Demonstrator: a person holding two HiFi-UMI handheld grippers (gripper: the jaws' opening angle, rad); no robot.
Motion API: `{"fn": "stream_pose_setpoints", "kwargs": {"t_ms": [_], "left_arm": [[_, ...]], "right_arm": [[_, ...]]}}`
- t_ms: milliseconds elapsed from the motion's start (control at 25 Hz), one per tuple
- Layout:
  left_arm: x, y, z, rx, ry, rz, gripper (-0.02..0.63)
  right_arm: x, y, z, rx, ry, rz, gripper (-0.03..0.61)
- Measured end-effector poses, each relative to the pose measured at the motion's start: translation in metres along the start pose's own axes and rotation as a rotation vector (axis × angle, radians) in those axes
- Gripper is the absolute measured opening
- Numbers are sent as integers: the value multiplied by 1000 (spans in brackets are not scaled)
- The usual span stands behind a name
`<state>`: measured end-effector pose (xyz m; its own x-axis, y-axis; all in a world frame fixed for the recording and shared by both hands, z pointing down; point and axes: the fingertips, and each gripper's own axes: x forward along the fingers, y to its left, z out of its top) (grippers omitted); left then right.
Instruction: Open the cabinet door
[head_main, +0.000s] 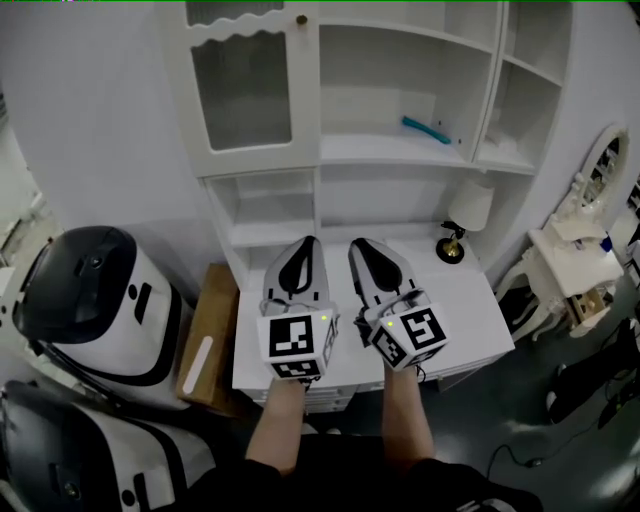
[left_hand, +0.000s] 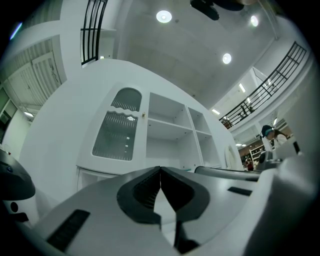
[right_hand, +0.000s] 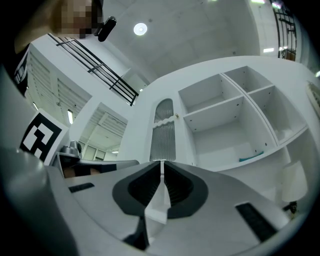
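White wall backs a tall white cabinet (head_main: 320, 100) that stands on a white surface (head_main: 470, 300). The cabinet door (head_main: 243, 90) is in the upper left part of the cabinet. It stands upright with its long axis vertical, its ribbed glass pane faces out toward the person, and it sits closed, flush in its frame. A small round knob (head_main: 300, 19) is on the door's right edge, next to the open shelves. On one of those shelves lies a teal thing (head_main: 427, 130), and a small lamp (head_main: 468, 208) stands on the surface below and to the right.

The left hand-held gripper (head_main: 307, 245) and the right hand-held gripper (head_main: 362, 245) are held side by side over the surface, close together but apart. Both point toward the cabinet and tilt slightly upward. Each is clenched: the jaw tips meet with nothing between them, and neither touches the door or the knob, which are well above and ahead of them. The left one lines up roughly below the knob.

A cardboard box (head_main: 205, 335) stands on the floor just beside the left end of the surface.
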<state>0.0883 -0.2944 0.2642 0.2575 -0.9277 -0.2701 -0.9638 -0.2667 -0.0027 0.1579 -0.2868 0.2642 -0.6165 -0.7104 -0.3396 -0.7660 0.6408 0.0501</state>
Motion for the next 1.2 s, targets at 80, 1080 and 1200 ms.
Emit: {"fn": "stream_pose_setpoints", "kwargs": {"t_ms": [80,1080,1200], "left_arm": [[5,7,3,2,-11,16,13],[134,56,107,356,-179,-117,15],[150,58,121,374,-202,-125,17]], "right_arm": [[9,-4,0,-9,3,9,20],[156,-54,-8,-214,82,73,109],[167,-63,-5,-220,74,67,109]]}}
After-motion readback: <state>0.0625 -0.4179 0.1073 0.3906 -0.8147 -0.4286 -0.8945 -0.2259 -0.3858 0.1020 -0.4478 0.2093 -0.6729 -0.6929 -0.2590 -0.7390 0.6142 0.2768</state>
